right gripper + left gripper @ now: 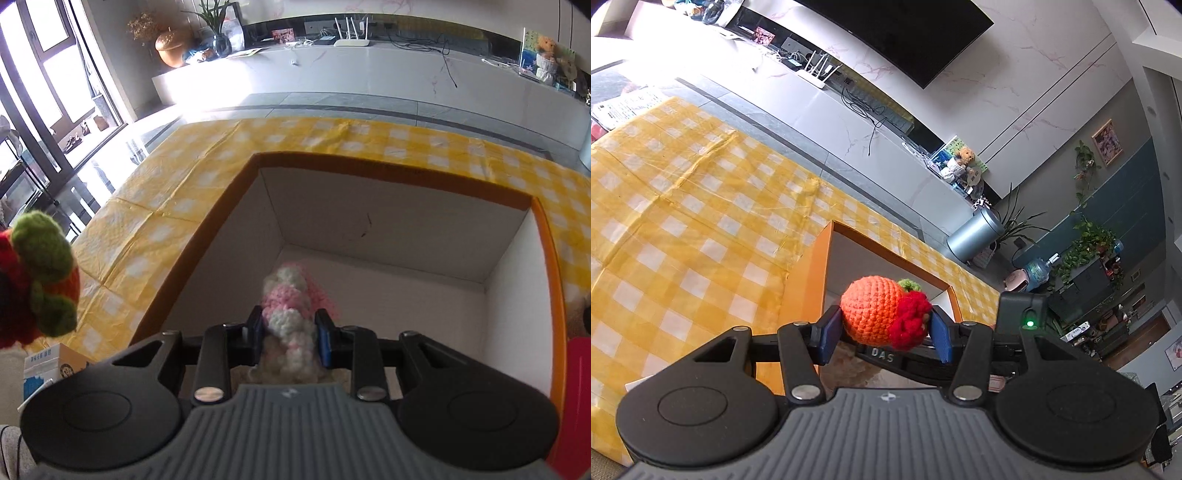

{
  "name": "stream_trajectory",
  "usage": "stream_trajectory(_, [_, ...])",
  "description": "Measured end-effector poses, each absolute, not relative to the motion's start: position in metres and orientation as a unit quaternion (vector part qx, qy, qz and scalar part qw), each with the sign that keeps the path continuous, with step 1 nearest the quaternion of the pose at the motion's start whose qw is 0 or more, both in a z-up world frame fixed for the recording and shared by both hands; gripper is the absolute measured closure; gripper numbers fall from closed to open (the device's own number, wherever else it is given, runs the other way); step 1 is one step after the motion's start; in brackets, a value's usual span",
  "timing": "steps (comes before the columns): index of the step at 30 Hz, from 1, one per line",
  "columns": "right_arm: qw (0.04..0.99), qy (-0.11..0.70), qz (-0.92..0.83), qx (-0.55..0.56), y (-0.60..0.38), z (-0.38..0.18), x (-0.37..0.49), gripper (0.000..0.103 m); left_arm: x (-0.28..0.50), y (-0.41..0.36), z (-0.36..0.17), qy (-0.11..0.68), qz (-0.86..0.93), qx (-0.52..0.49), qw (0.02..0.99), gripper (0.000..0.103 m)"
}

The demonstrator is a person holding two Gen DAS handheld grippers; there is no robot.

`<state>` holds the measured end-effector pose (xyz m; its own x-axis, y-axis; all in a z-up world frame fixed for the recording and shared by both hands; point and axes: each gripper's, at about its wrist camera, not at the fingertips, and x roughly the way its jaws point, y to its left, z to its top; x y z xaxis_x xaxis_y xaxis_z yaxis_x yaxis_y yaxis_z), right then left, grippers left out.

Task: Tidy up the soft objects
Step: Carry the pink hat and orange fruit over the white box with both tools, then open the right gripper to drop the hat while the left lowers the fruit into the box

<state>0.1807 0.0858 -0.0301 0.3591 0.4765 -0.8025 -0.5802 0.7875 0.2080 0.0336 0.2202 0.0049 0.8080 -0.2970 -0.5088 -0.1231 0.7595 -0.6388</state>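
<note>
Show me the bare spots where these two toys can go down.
Free: the box floor ahead of the pink-and-white toy, bordered by white walls; the checked cloth left of the box. Crowded: the near box floor under the right tool.

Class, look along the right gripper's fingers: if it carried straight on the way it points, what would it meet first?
Probably the white inside of the orange box, floor or far wall; depth is unclear. The right gripper holds the pink-and-white crochet piece over the opening.

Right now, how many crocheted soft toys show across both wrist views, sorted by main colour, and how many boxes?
Orange crocheted fruit, held in the left claw: 1
Pink-and-white crocheted toy, held in the right claw: 1
Orange-rimmed box: 1
Total: 3
</note>
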Motion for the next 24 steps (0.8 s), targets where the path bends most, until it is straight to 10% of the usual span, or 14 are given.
stream_trajectory(6, [0.81, 0.475, 0.334, -0.083, 0.096, -0.04, 0.17, 0.06, 0.036, 0.216, 0.003, 0.315, -0.053, -0.343, 0.883, 0.045])
stream_trajectory(10, [0.81, 0.458, 0.355, -0.089, 0.086, -0.022, 0.159, 0.03, 0.037, 0.212, 0.003, 0.317, -0.052, -0.336, 0.885, 0.045])
stream_trajectory(24, [0.893, 0.321, 0.313, -0.033, -0.06, 0.071, 0.129, 0.011, 0.053, 0.157, -0.004, 0.344, -0.094, -0.289, 0.888, 0.045])
